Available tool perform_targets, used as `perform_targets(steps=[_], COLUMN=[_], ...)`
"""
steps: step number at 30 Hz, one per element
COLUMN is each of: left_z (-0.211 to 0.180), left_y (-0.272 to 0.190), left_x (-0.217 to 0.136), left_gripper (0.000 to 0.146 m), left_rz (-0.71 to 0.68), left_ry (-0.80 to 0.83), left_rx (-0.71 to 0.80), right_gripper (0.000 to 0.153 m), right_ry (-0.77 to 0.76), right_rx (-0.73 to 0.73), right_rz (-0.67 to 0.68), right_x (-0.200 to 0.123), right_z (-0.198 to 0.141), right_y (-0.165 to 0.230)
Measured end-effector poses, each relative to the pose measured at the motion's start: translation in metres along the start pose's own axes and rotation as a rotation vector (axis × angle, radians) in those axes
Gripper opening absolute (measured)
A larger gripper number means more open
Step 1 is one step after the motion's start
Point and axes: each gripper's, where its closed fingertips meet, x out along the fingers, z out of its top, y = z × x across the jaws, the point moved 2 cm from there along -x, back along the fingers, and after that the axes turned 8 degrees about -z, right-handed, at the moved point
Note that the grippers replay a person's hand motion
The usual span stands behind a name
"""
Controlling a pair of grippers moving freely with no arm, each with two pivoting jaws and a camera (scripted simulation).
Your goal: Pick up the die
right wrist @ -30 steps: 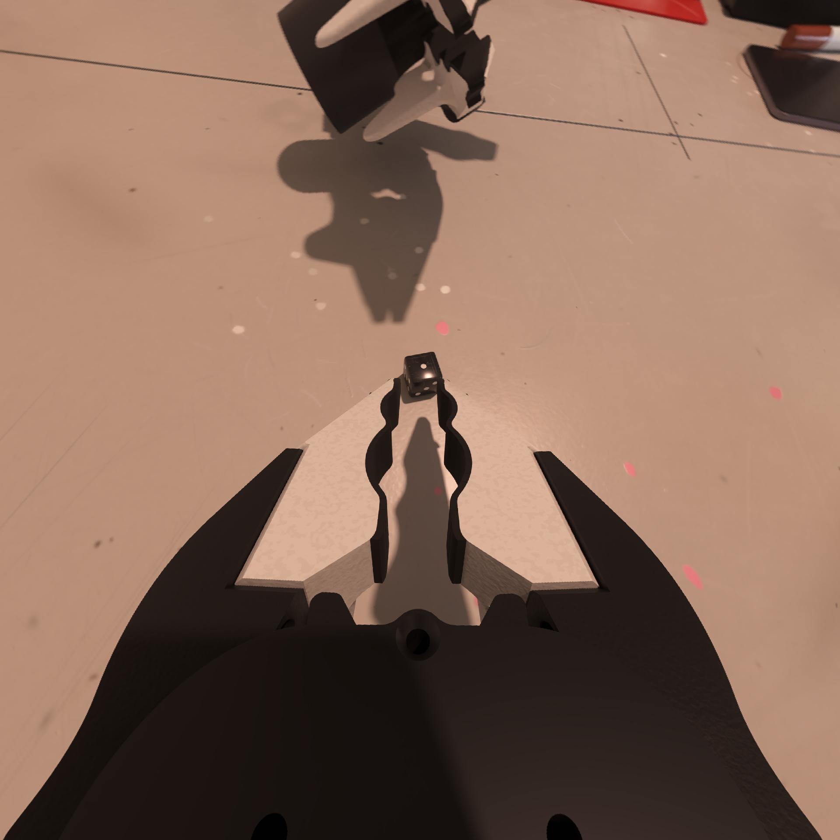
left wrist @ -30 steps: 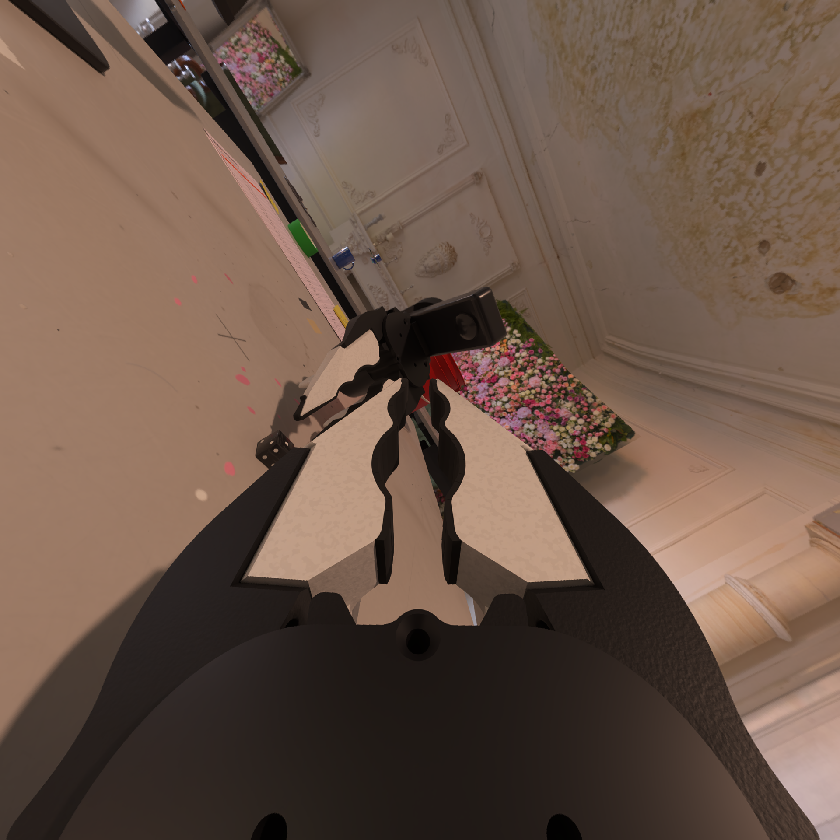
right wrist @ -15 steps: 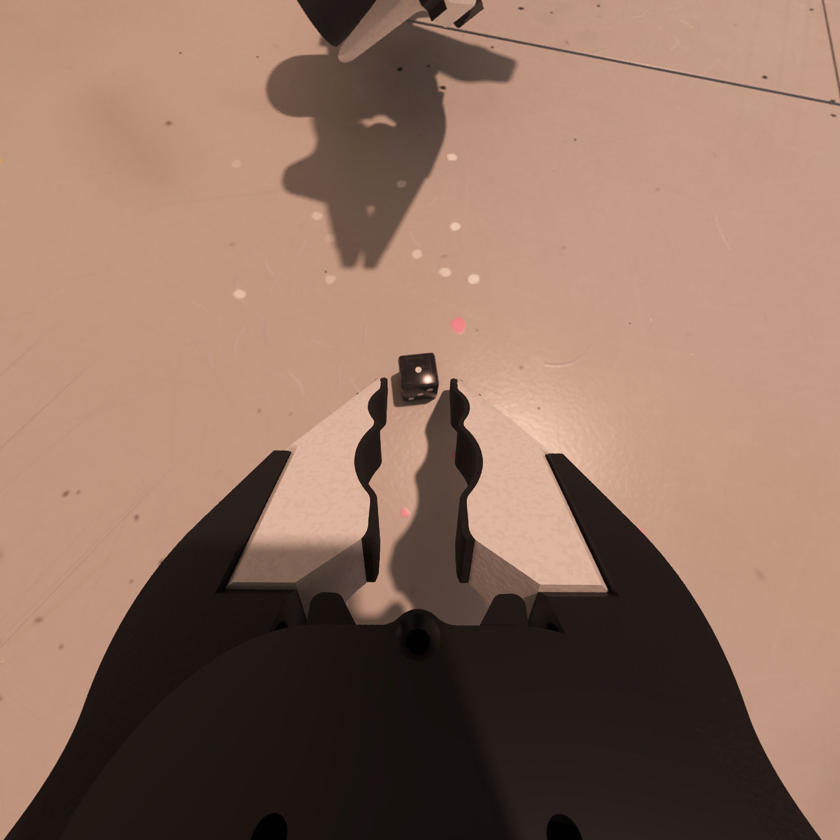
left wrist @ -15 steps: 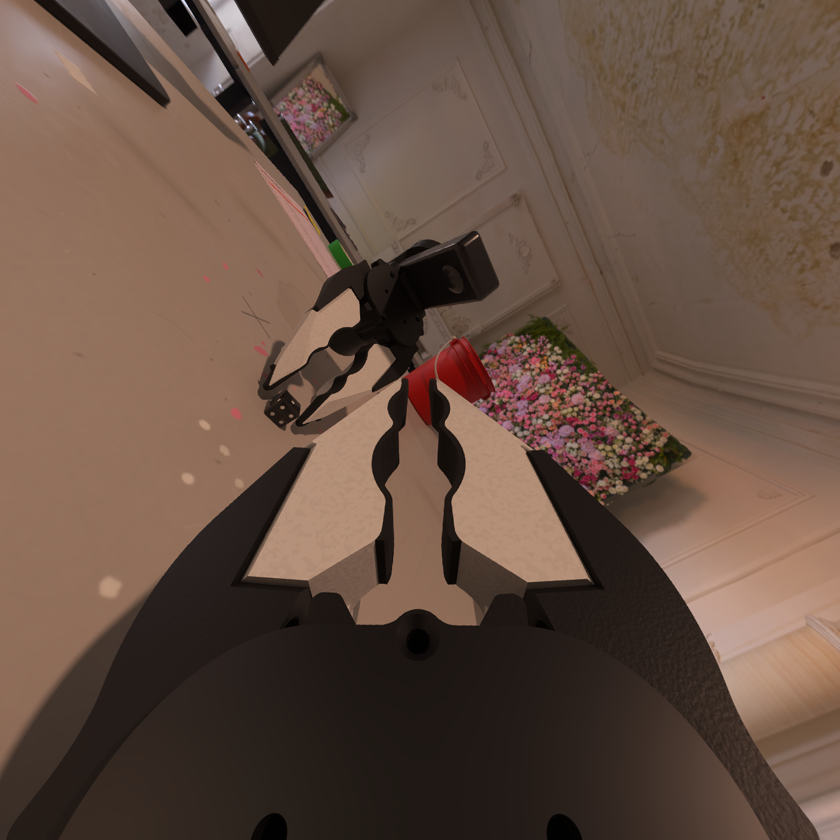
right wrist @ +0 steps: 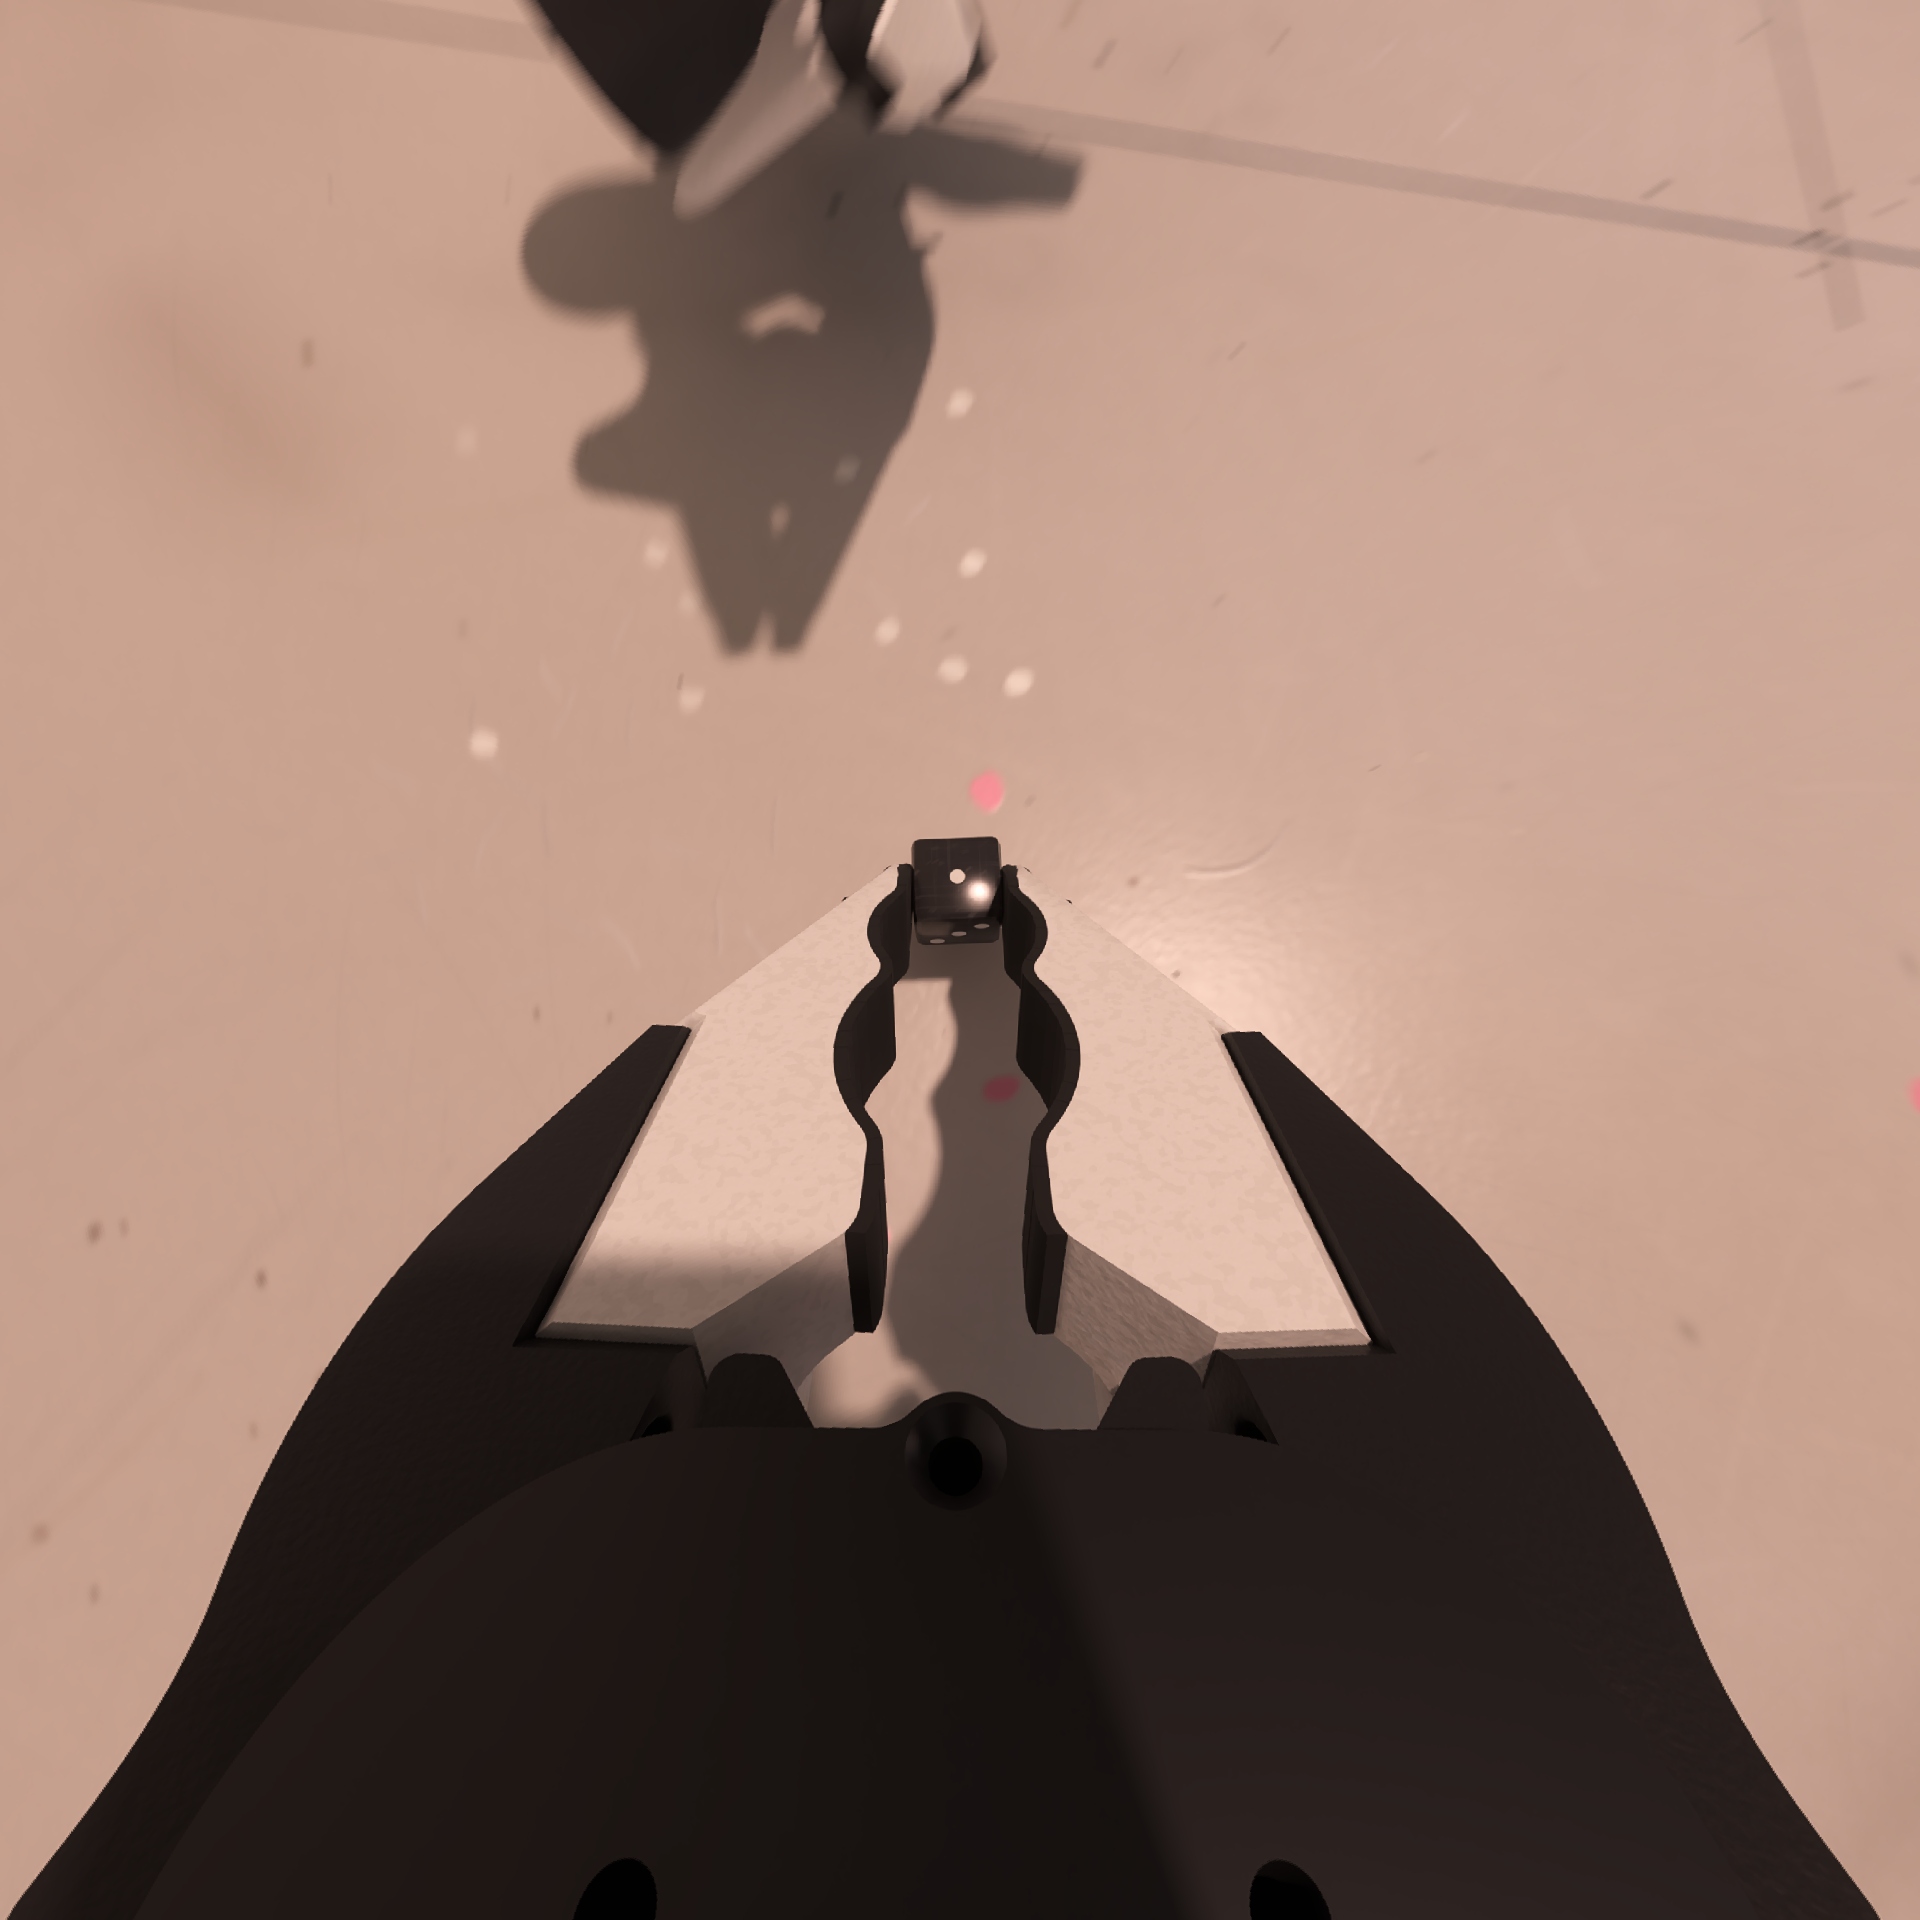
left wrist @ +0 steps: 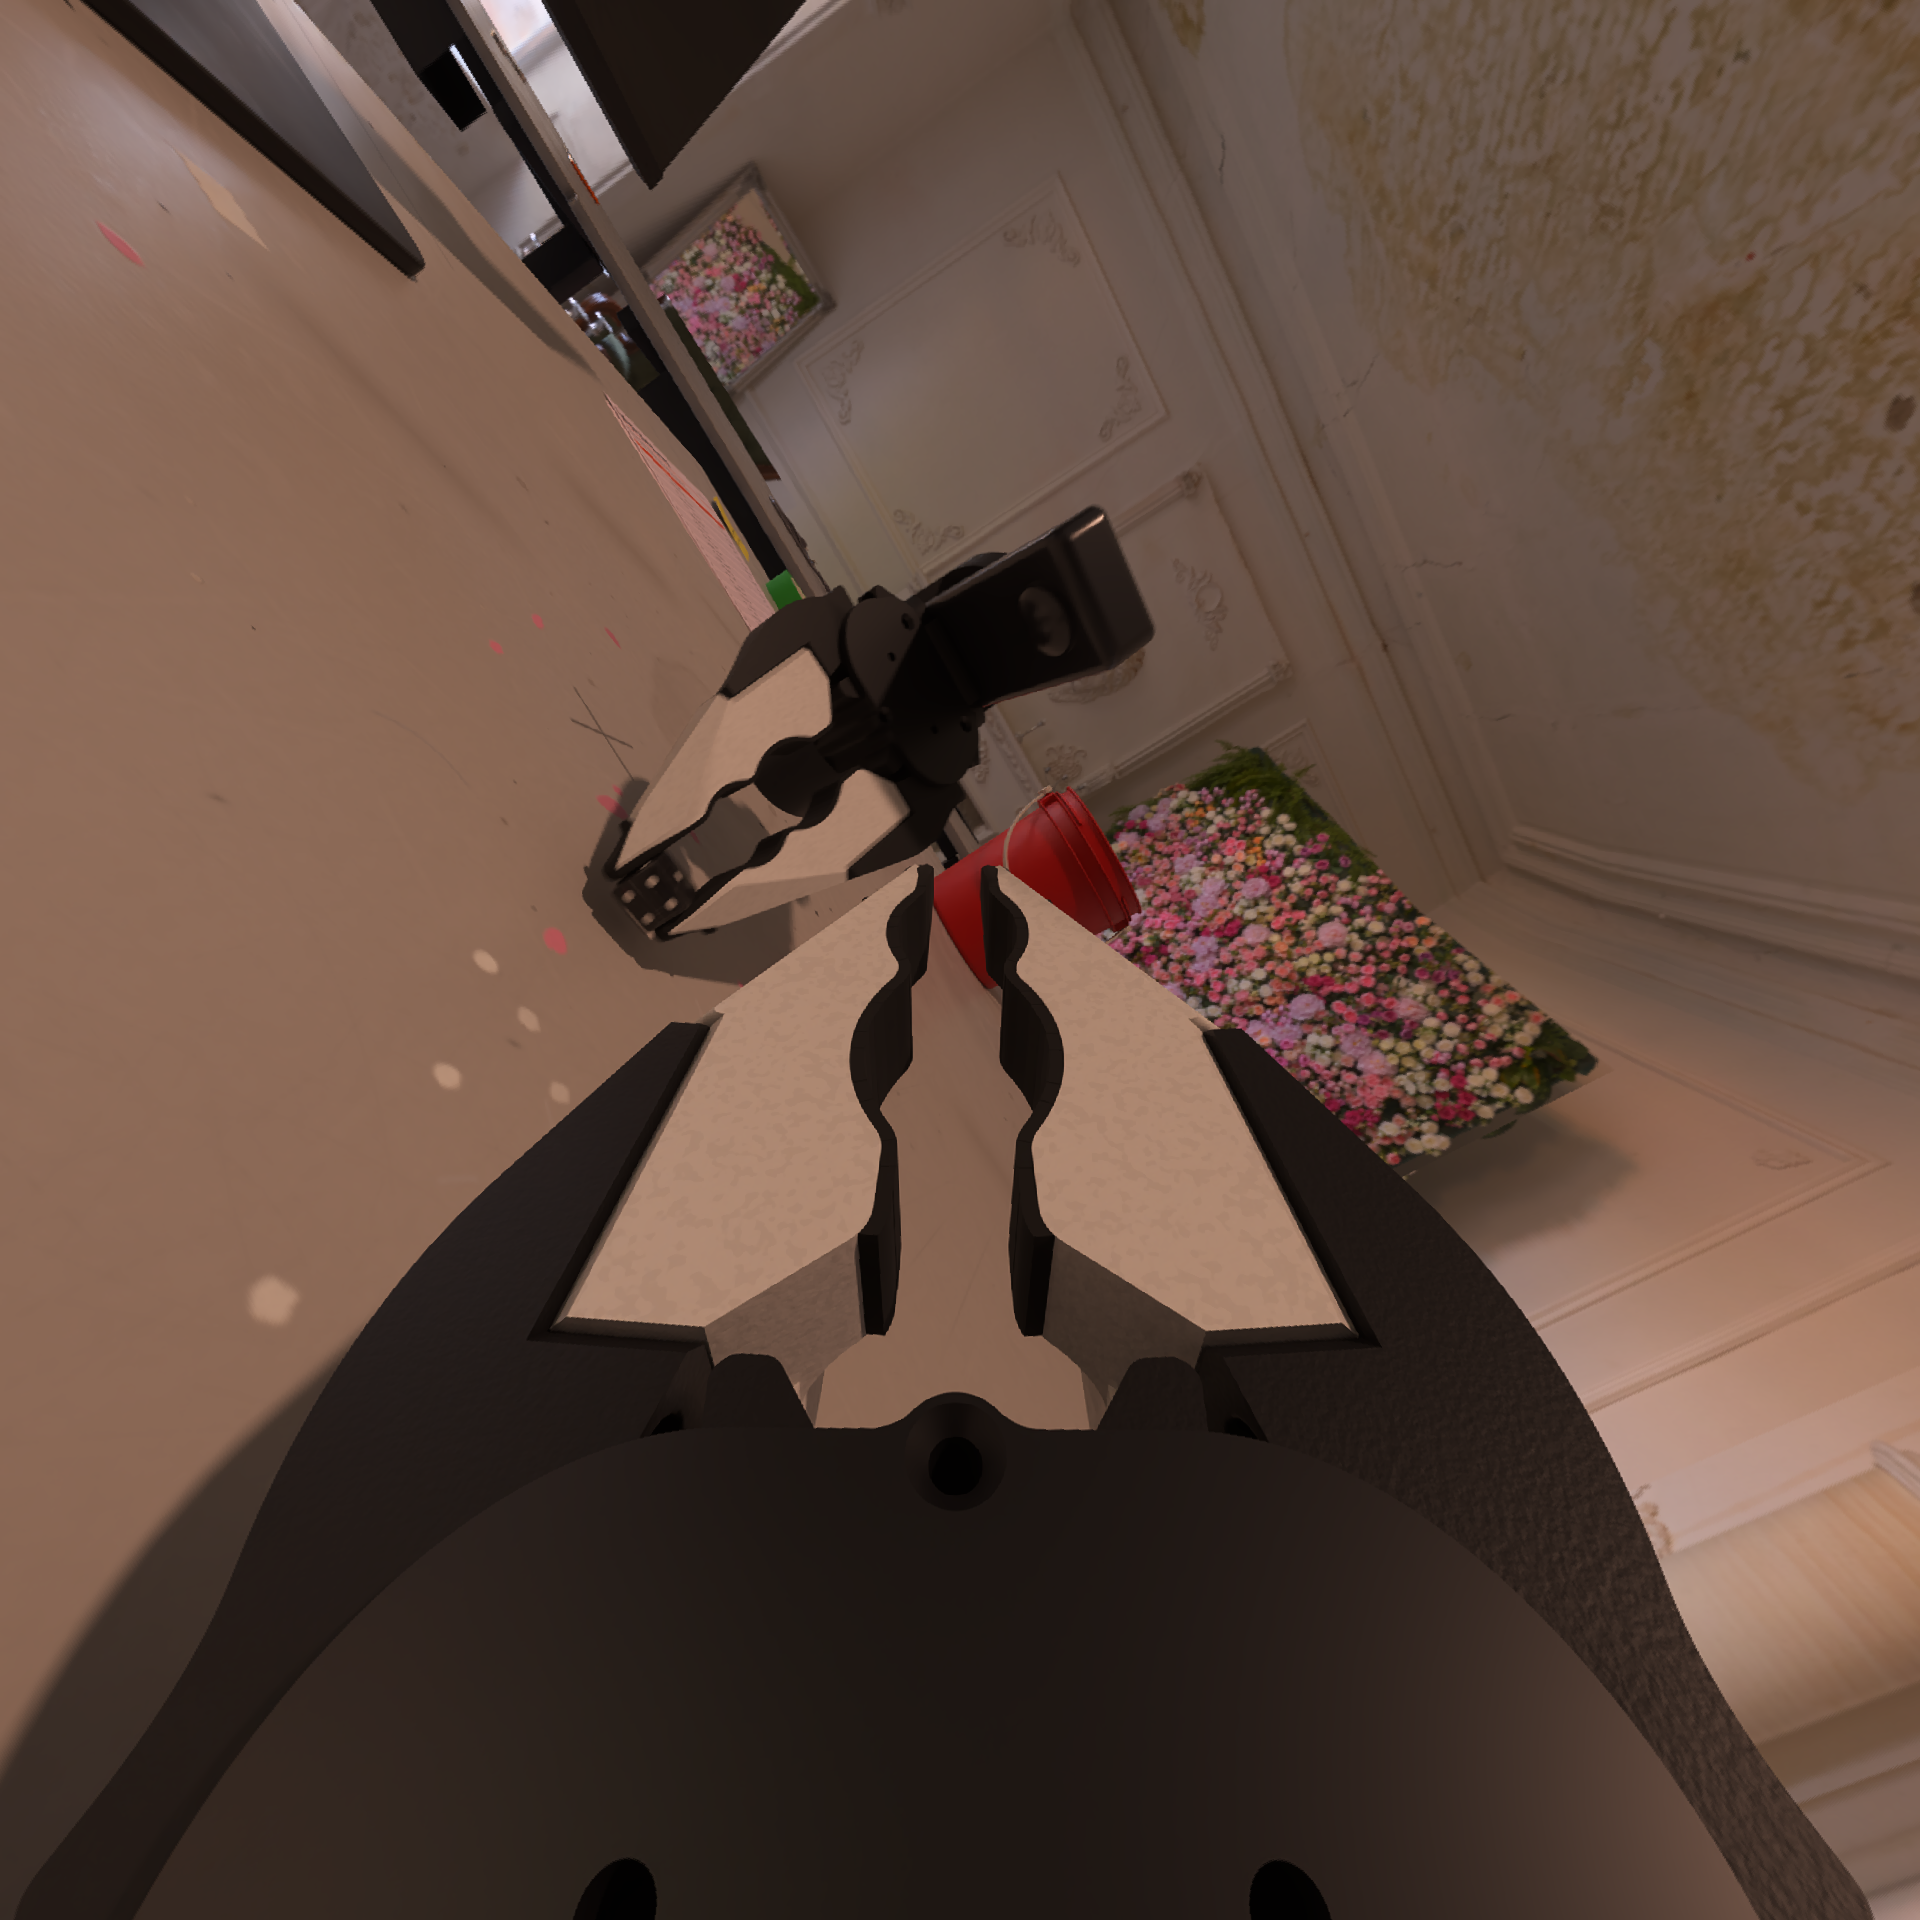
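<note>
The die (right wrist: 956,888) is small and black with white pips. It sits between the fingertips of my right gripper (right wrist: 956,883), which is shut on it at or just above the tan table (right wrist: 416,935). The left wrist view shows the same from the side: the right gripper (left wrist: 639,899) tilts down to the table with the die (left wrist: 652,894) pinched at its tips. My left gripper (left wrist: 956,883) hovers empty above the table, a little back from the die, jaws a narrow gap apart.
A red bucket (left wrist: 1029,883) stands beyond the table edge, in front of a flower panel (left wrist: 1330,987). A dark mat (left wrist: 260,135) and a green block (left wrist: 784,590) lie farther along the table. The left gripper (right wrist: 914,73) shows at the top of the right wrist view.
My right gripper has moved forward around the die and closed on it; half a second ago its jaws were wider and the die lay just ahead of the tips. The left gripper has shifted its view slightly.
</note>
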Motion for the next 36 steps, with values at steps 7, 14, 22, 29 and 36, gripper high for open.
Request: perform_targets(steps=[7, 14, 22, 29, 36], left_z=[0.004, 0.004, 0.004, 0.002, 0.004], left_y=[0.009, 0.008, 0.005, 0.003, 0.000], left_x=[0.009, 0.030, 0.040, 0.044, 0.041], left_gripper=[0.009, 0.009, 0.009, 0.008, 0.008], left_rz=[0.102, 0.123, 0.136, 0.132, 0.123], left_ry=[0.057, 0.077, 0.079, 0.097, 0.087], left_rx=[0.146, 0.283, 0.365, 0.398, 0.407], right_gripper=[0.017, 0.017, 0.017, 0.017, 0.017], right_ry=[-0.491, -0.744, -0.755, -0.762, -0.765], right_rx=[0.493, 0.951, 0.896, 0.849, 0.804], right_rz=[0.033, 0.076, 0.068, 0.052, 0.034], right_x=[-0.036, -0.047, -0.051, -0.051, -0.049], right_z=[0.075, 0.083, 0.086, 0.089, 0.093], right_y=[-0.009, -0.020, -0.011, -0.007, -0.004])
